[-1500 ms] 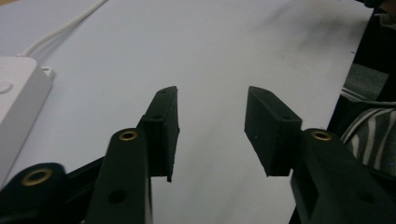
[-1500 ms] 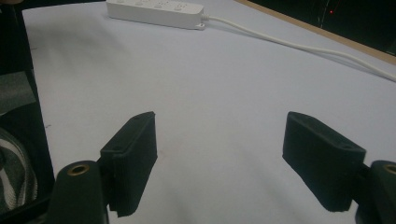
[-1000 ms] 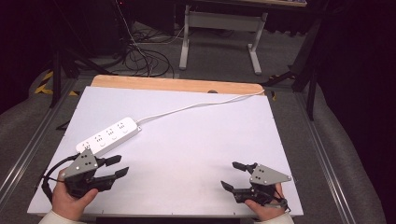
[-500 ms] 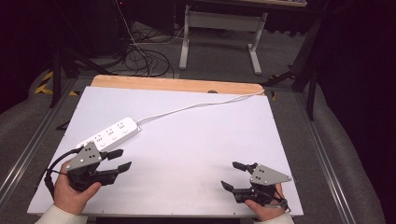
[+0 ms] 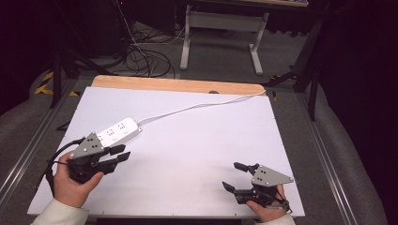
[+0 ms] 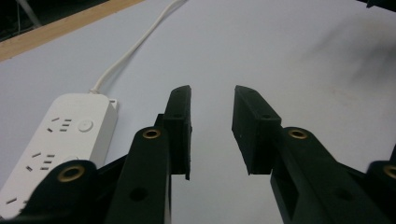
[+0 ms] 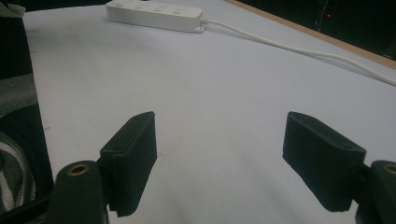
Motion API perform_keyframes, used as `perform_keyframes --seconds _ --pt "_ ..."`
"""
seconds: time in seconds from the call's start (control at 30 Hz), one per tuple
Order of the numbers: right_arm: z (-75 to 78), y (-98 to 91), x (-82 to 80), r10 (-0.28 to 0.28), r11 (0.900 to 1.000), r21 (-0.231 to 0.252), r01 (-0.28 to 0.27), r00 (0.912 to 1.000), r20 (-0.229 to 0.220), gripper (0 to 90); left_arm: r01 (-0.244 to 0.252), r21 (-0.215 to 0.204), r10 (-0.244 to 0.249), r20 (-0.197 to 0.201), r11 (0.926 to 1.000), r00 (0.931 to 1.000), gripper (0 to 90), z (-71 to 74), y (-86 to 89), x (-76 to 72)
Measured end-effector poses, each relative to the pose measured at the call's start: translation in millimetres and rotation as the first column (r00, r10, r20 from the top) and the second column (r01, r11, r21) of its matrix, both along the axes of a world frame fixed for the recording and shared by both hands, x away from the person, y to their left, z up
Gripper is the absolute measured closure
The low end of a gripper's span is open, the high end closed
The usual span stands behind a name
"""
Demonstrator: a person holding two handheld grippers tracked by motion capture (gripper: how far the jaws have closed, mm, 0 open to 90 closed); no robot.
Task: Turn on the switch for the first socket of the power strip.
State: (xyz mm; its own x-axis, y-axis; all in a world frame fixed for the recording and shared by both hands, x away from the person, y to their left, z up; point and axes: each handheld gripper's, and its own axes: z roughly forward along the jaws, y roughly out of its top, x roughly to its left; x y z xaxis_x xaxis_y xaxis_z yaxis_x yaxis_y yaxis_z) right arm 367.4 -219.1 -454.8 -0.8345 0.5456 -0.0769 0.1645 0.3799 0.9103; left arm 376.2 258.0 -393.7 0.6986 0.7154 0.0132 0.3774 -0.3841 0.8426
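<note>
White surface (image 5: pixel 197 140): power strip (image 5: pixel 118 131) near left edge; left tongs (image 5: pixel 123 155) beside it, just narrowing (nothing between); right tongs (image 5: pixel 237 176) apart.

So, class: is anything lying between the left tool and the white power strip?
Nothing visible. The left tool, jaws apart and empty, sits just beside the power strip, with bare white table between them.

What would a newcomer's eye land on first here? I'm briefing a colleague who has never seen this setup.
Probably the white power strip lying at the left of the white table, its cord trailing to the far wooden edge. Next, the left gripper held just beside the strip, jaws apart with nothing between them and having just been closing. The right gripper sits at the near right edge, jaws wide and empty.
</note>
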Motion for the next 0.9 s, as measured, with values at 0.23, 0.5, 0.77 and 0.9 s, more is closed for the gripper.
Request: perform_keyframes --seconds 0.23,0.5,0.77,0.9 --pt "-0.5 0.7 0.1 0.002 1.0000 -0.010 -0.002 1.0000 0.004 26.3 -0.031 -0.046 0.031 0.005 0.9985 0.9995 88.0 -0.8 6.3 15.6" --pt "-0.6 0.7 0.0 0.004 1.0000 -0.008 -0.004 1.0000 0.004 26.3 -0.061 -0.034 0.061 0.000 0.9976 0.9982 90.0 -5.0 8.0 29.4" --pt "-0.6 0.6 -0.3 0.003 1.0000 -0.008 -0.003 1.0000 0.002 26.3 -0.128 -0.022 0.129 0.011 0.9915 0.9916 90.0 -13.5 7.2 47.9" --pt "-0.8 0.6 -0.1 0.006 0.9999 -0.008 -0.006 1.0000 0.003 26.3 -0.193 -0.044 0.191 -0.046 0.9801 0.9804 90.0 -19.6 10.3 59.6"
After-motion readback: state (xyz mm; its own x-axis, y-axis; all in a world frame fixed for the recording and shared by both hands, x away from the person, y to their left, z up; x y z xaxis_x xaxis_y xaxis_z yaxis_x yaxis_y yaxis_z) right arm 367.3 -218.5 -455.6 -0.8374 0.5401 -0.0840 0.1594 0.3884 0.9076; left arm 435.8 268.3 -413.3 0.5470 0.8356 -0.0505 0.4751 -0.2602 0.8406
